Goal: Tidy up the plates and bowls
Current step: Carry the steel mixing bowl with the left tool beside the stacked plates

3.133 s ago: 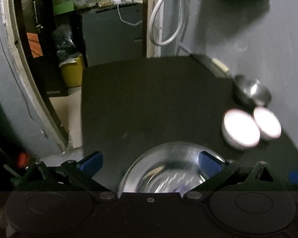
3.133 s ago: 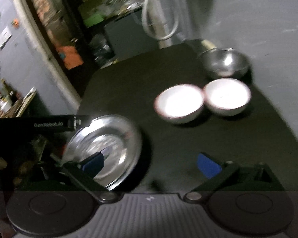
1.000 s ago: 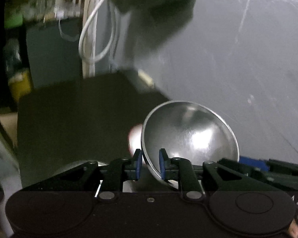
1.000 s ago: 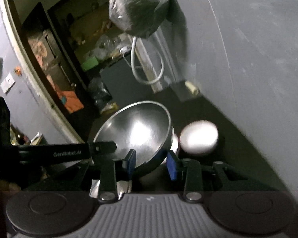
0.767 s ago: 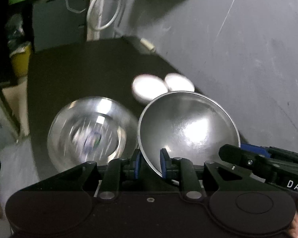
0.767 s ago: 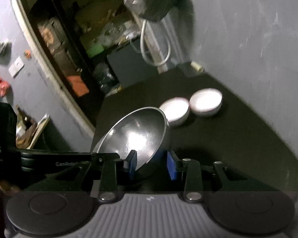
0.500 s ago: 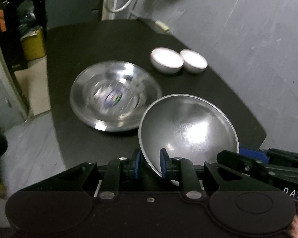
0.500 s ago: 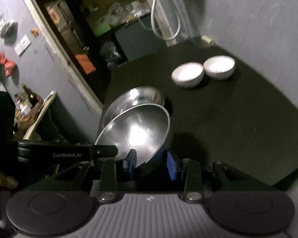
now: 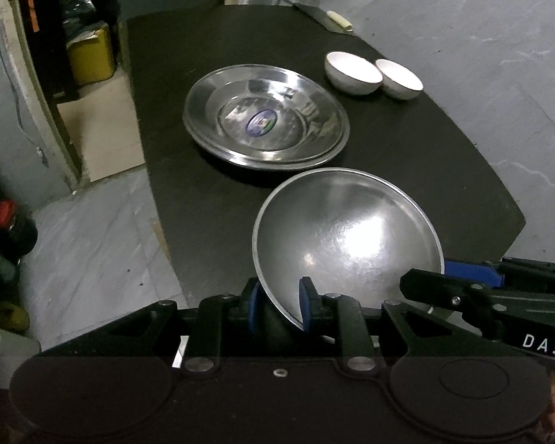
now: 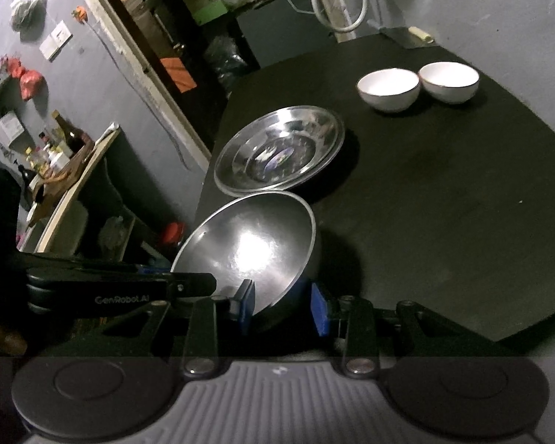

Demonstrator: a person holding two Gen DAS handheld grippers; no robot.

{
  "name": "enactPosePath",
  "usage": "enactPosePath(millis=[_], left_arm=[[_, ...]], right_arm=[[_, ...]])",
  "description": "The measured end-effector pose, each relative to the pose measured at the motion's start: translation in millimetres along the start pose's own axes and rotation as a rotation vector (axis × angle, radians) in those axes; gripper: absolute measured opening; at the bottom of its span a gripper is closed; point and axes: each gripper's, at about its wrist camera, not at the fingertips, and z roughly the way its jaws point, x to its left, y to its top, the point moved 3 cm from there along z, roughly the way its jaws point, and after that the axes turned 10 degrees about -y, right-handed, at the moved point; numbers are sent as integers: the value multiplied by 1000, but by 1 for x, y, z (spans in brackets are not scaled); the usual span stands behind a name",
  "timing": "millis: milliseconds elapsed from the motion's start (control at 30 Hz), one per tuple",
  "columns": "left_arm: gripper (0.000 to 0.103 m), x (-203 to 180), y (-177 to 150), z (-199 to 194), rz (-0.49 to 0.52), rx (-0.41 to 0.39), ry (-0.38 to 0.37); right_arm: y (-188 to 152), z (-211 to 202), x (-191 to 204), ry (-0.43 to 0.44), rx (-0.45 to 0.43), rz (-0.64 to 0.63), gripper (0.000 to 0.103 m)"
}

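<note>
Steel bowl (image 9: 347, 236) held tilted above the near edge of the black tabletop (image 9: 444, 155), its polished inside facing both cameras. Left claw (image 9: 276, 305) grips the bowl's near rim, blue pads on either side of the thin wall; the rim sits between them. Right claw (image 10: 283, 305) is closed on the same bowl (image 10: 248, 248) at another part of the rim: its left pad lies against the inside, its right pad behind the outer wall. In the left wrist view the right claw's dark arm and a blue pad reach in from the lower right, at the bowl's right edge.

Beyond the bowl, stacked steel plates (image 9: 266, 114) rest flat on the tabletop, a round sticker at the centre of the top one. From the right wrist the plates (image 10: 281, 148) sit just past the bowl's far rim, close but apart.

Two white bowls (image 9: 373, 74) stand upright side by side farther back, near the grey wall, touching or almost so; seen also from the right (image 10: 418, 81). A fingertip shows at the lower right corner of the left view.
</note>
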Motion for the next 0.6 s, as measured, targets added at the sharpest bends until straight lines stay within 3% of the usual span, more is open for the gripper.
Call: enactPosePath(millis=[600], left_arm=[[23,-1,-6,0,22,-8,24]], right_arm=[[-5,3,0,-2,10,-6,38]])
